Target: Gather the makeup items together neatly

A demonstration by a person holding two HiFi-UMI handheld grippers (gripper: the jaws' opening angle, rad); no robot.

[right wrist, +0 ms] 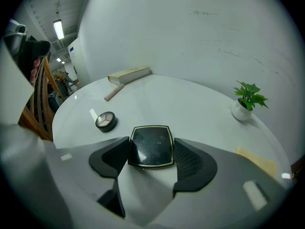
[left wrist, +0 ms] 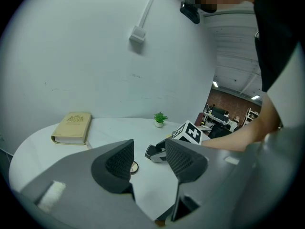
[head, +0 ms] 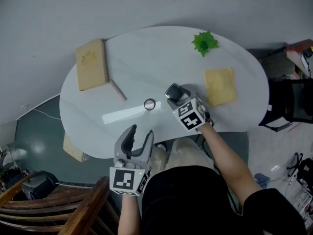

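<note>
My right gripper (head: 174, 94) is shut on a black square compact (head: 172, 90) with a gold rim, held between the pads just over the white table (head: 146, 58). The right gripper view shows the compact (right wrist: 151, 146) lying flat between both jaws. A small round compact (head: 149, 104) rests on the table just left of it, also in the right gripper view (right wrist: 105, 121). A pink stick (head: 117, 89) lies beside a tan book (head: 91, 64). My left gripper (head: 139, 132) stands open and empty at the table's front edge, in its own view (left wrist: 147, 156) too.
A small potted plant (head: 204, 42) stands at the far side of the table. A yellow pad (head: 220, 85) lies right of my right gripper. A wooden chair (head: 73, 209) is at the lower left and a black chair (head: 288, 106) off the table's right edge.
</note>
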